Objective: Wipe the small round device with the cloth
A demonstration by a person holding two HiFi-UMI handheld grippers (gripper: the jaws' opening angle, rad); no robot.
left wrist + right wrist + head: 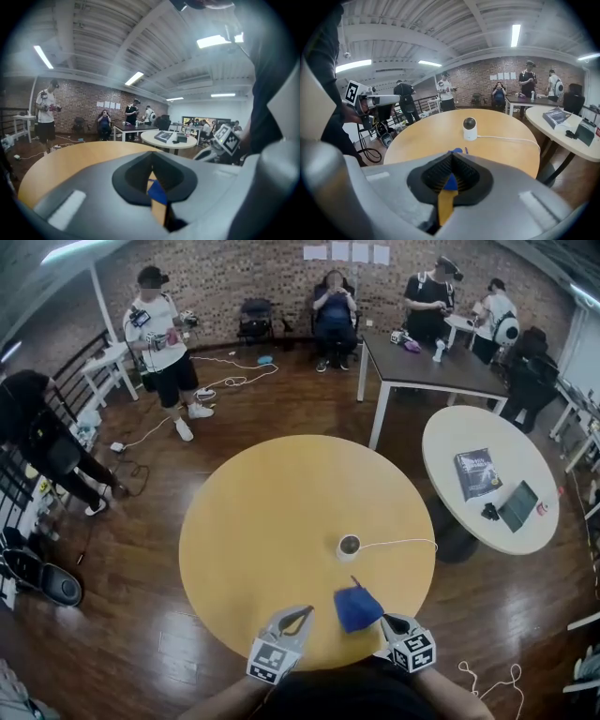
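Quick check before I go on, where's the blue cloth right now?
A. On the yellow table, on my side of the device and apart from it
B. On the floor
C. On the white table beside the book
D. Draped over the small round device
A. In the head view the blue cloth lies on the yellow table near its close edge, with bare tabletop between it and the small round device.

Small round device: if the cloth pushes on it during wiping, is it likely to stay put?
Probably not. The small round device stands unheld on the smooth yellow table, so a push could slide it. It looks taller than it is wide, so it may tip.
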